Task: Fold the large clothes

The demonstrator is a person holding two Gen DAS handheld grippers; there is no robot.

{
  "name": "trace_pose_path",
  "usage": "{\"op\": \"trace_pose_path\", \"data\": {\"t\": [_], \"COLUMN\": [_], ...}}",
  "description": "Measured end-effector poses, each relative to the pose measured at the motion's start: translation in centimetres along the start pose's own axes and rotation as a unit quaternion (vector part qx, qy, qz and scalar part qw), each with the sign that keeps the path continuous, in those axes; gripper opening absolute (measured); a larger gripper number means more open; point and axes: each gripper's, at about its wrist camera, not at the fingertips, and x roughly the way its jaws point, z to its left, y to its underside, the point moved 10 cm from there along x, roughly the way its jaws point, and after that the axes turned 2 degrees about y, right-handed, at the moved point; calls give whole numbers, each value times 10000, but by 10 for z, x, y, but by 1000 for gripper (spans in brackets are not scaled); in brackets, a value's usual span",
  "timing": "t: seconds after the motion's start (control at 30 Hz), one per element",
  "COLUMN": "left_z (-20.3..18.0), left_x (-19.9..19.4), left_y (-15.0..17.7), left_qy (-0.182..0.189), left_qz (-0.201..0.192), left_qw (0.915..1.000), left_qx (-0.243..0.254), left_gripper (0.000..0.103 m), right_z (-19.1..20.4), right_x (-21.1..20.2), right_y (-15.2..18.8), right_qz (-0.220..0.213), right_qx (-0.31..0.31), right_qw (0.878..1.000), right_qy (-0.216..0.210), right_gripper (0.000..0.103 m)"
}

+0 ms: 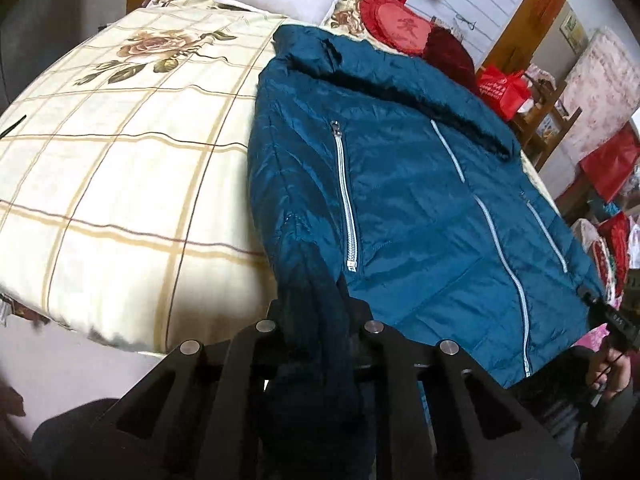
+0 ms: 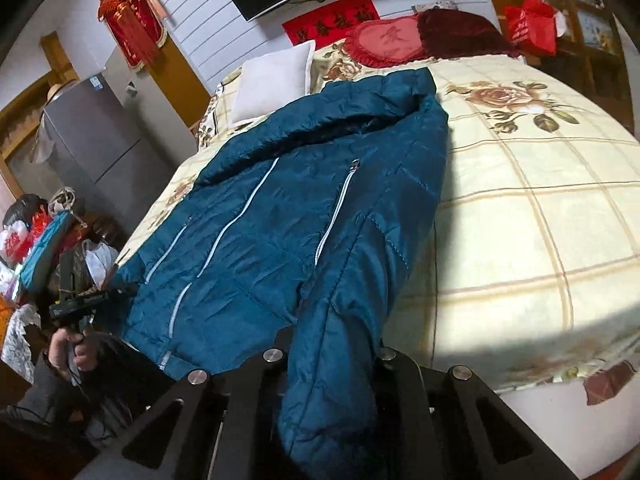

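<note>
Seemingly both fingers point(image 1: 316, 320) point(image 2: 332, 344) tight on jacket point(image 1: 420, 208) sleeves.

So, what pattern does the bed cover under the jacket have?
Cream bed cover with tan checked lines and brown printed roses, clearest in the right wrist view.

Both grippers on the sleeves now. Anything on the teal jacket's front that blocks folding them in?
Nothing visible. The left gripper and right gripper each pinch a sleeve of the teal quilted jacket; its zipped front lies bare. The white pillow and red heart cushion sit beyond the collar.
</note>
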Motion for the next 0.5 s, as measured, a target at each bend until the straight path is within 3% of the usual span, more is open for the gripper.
{"op": "trace_pose_path", "data": {"t": [0.17, 0.27, 0.5], "left_z": [-7, -6, 6], "left_x": [-9, 3, 18], "left_y": [8, 10, 15], "left_qy": [156, 39, -9], "left_qz": [7, 123, 359], "left_qw": [9998, 9996, 9993], "left_qx": [131, 245, -37], "left_gripper": [11, 11, 26], "right_z": [-11, -18, -23], "right_x": [-7, -4, 13], "right_y": [-3, -3, 11], "right_qz": [1, 68, 492], "right_qx": [97, 168, 524], "right_qw": [10000, 9998, 9973], "right_qy": [17, -119, -141], "right_gripper": [13, 13, 18]}}
